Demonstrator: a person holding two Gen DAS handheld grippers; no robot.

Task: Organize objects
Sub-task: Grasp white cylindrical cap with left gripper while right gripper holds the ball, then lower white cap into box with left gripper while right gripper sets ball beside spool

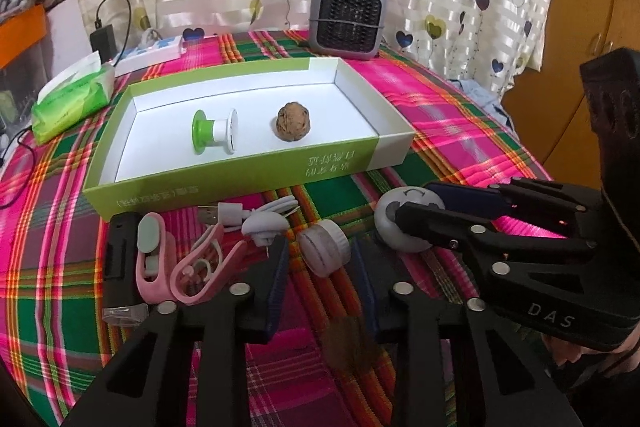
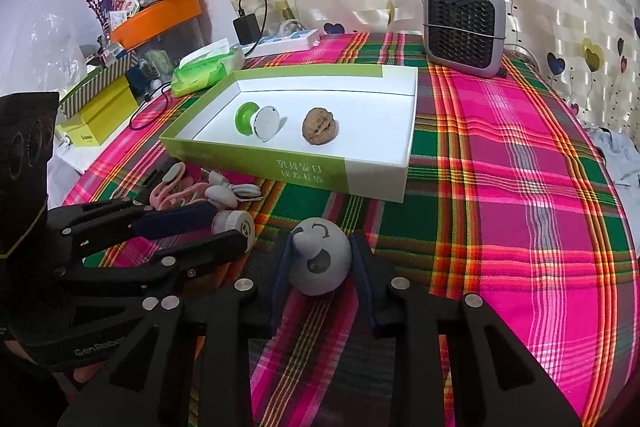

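A green and white open box [image 1: 224, 183] [image 2: 372, 171] holds a green-white spool [image 1: 214, 131] [image 2: 258, 121] and a walnut [image 1: 294, 121] [image 2: 320, 127]. My right gripper [image 2: 320, 259] has its fingers against both sides of a grey smiley-face ball [image 2: 320, 261] [image 1: 396, 215] on the plaid cloth. My left gripper [image 1: 320, 255] is open around a small white round jar [image 1: 324, 247] [image 2: 236, 225], with gaps on both sides. A white cable [image 1: 256, 217], pink clips [image 1: 200, 267] and a black device [image 1: 120, 263] lie in front of the box.
A grey fan heater [image 1: 346, 21] [image 2: 464, 31] stands at the back. A green tissue pack [image 1: 72, 99] [image 2: 206, 69], a power strip [image 1: 150, 55] and a black charger [image 1: 102, 39] sit at the back left. Cluttered boxes [image 2: 96, 107] lie beyond the table's left edge.
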